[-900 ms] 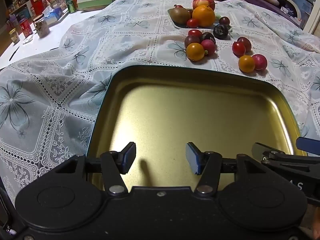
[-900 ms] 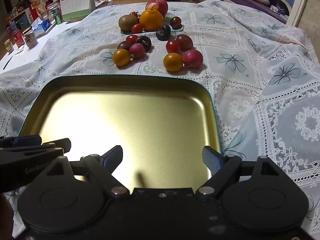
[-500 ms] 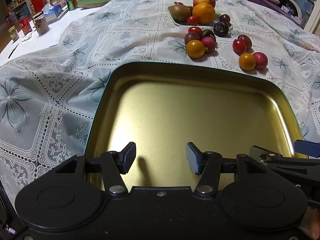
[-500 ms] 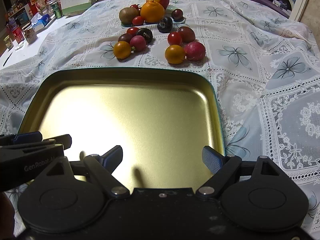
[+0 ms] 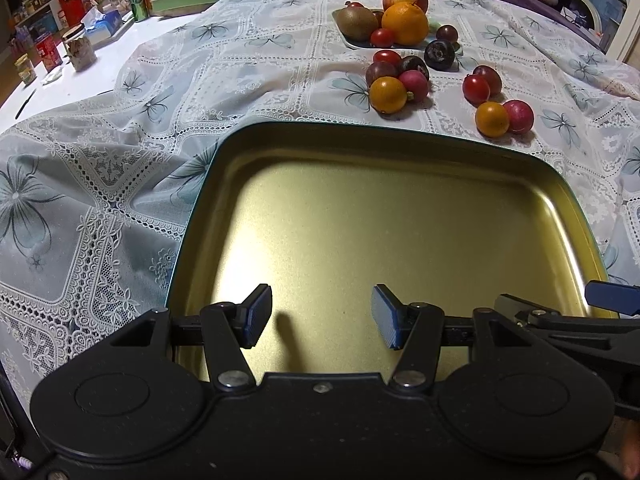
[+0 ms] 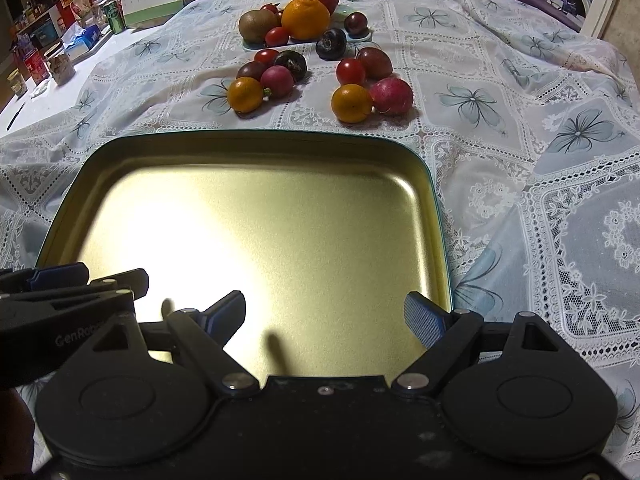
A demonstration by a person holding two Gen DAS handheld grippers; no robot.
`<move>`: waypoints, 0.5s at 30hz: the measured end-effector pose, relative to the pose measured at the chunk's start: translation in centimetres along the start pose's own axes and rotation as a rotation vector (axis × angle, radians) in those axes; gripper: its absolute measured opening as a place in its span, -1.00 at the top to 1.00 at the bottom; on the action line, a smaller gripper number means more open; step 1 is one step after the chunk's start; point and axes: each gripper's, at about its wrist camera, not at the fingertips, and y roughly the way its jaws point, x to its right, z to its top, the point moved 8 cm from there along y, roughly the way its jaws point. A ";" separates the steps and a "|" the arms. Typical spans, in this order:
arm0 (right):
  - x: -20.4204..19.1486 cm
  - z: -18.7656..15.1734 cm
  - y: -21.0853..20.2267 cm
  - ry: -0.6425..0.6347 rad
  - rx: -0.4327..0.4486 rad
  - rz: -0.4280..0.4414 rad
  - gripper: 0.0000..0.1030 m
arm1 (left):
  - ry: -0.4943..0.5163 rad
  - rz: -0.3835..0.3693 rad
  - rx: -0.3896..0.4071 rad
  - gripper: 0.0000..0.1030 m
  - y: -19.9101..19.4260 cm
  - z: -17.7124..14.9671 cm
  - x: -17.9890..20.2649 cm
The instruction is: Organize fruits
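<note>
both grippers over the gold tray (image 5: 400, 240), angled down. left gripper (image 5: 321, 317) jaws wide, nothing between. right gripper (image 6: 332, 318) wide too, empty. fruits (image 6: 316, 64) sit loose on the lace tablecloth (image 6: 520, 128) beyond the tray's far rim, some on a small plate (image 5: 360, 45).

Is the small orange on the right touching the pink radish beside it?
Touching. In the right wrist view the small orange presses against the pink radish with no tablecloth visible between them.

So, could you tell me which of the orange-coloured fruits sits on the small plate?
The big orange, on the plate beside the kiwi; both small ones lie on the cloth.
</note>
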 end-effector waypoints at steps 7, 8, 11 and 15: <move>-0.2 -0.4 0.1 -0.006 -0.019 0.008 -0.75 | -0.011 -0.016 -0.006 -0.16 0.1 -0.1 0.1; -0.3 -0.4 0.2 -0.006 -0.020 0.009 -0.75 | -0.010 -0.013 -0.004 -0.16 0.1 -0.1 0.0; -0.4 -0.5 0.2 -0.006 -0.027 0.011 -0.75 | -0.011 -0.008 -0.004 -0.16 0.1 -0.1 0.0; -0.5 -0.6 0.2 -0.007 -0.030 0.011 -0.75 | -0.010 -0.003 -0.003 -0.16 0.2 -0.1 -0.1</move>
